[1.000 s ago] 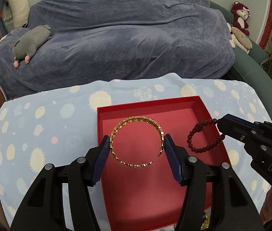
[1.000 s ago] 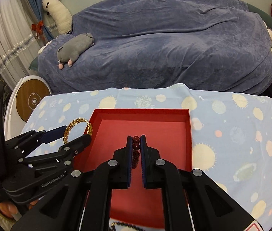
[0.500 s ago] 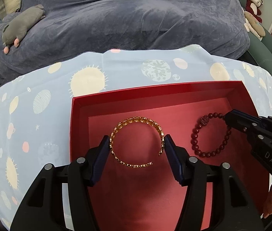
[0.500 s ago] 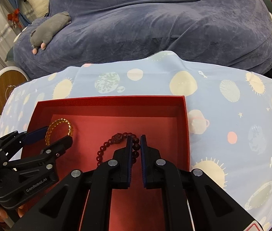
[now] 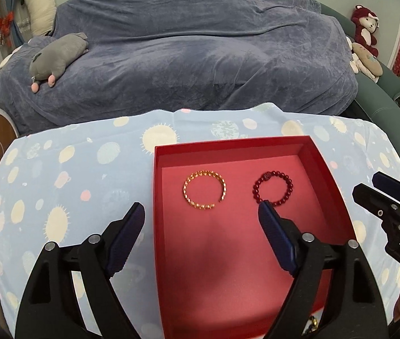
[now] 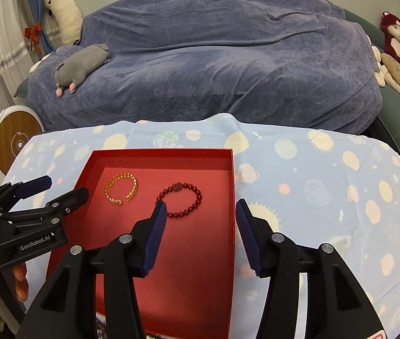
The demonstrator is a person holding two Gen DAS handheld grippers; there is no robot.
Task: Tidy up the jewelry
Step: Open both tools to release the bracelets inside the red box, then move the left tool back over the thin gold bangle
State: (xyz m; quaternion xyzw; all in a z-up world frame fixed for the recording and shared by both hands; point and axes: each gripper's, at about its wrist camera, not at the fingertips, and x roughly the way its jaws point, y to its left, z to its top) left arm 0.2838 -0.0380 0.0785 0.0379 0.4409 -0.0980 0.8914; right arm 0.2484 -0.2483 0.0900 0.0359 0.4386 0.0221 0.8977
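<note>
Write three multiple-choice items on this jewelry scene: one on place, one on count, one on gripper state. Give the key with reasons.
1. Where does the gold bangle lie?
A. On the cloth
B. In the red box, left of the bead bracelet
C. In the left gripper

2. How many pieces lie flat on the box floor?
A. One
B. Two
C. Four

3. What state is the right gripper in?
A. Open, holding nothing
B. Shut on the bracelet
C. Shut on the bangle

Key:
1 B, the bangle lies on the box floor beside the bracelet.
2 B, only the bangle and the bracelet rest there.
3 A, its fingers stand wide apart and nothing is between them.
</note>
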